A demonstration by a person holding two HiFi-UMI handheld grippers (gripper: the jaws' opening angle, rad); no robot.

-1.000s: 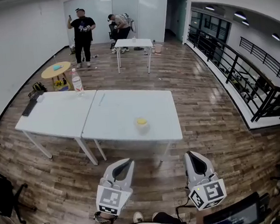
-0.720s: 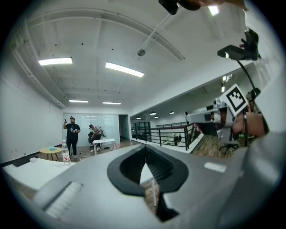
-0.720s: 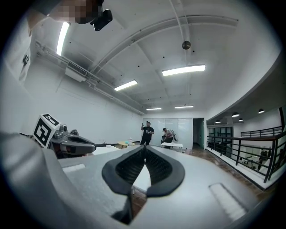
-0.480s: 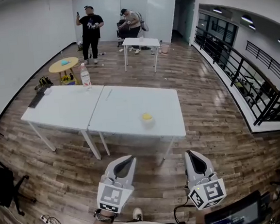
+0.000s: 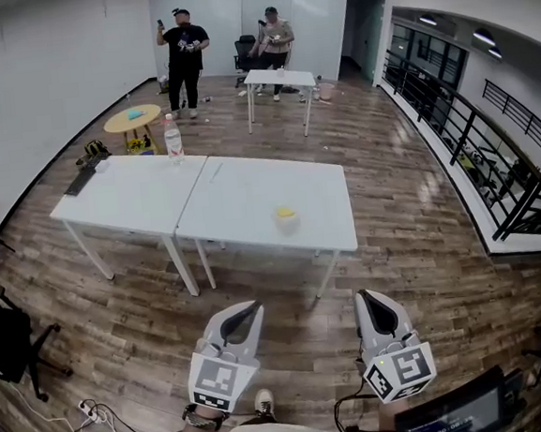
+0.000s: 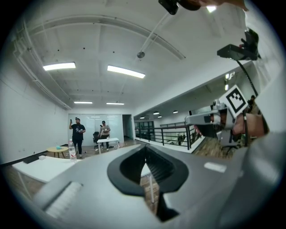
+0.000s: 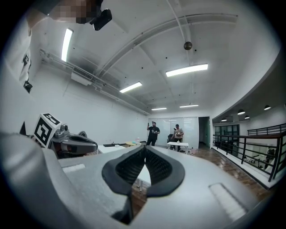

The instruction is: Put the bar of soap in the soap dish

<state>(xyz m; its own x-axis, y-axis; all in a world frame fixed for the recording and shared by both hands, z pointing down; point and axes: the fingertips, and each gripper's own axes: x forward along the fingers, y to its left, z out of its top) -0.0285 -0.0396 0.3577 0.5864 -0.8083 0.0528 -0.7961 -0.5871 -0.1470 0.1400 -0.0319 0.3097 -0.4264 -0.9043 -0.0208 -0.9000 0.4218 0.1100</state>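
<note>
Standing well back from the white table (image 5: pixel 241 199), a person holds left gripper (image 5: pixel 248 308) and right gripper (image 5: pixel 365 296) clenched, empty; the yellow soap (image 5: pixel 286 215) lies there untouched; no step begun.

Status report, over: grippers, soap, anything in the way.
Left hand-held gripper and right hand-held gripper both shut, empty, level. Yellow soap on the white table, well ahead. Nothing seen blocking the way.

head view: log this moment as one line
stage: short of white table | left gripper: shut, empty | right gripper: shut, empty | yellow item: on table, untouched, too small to tell soap from dish
</note>
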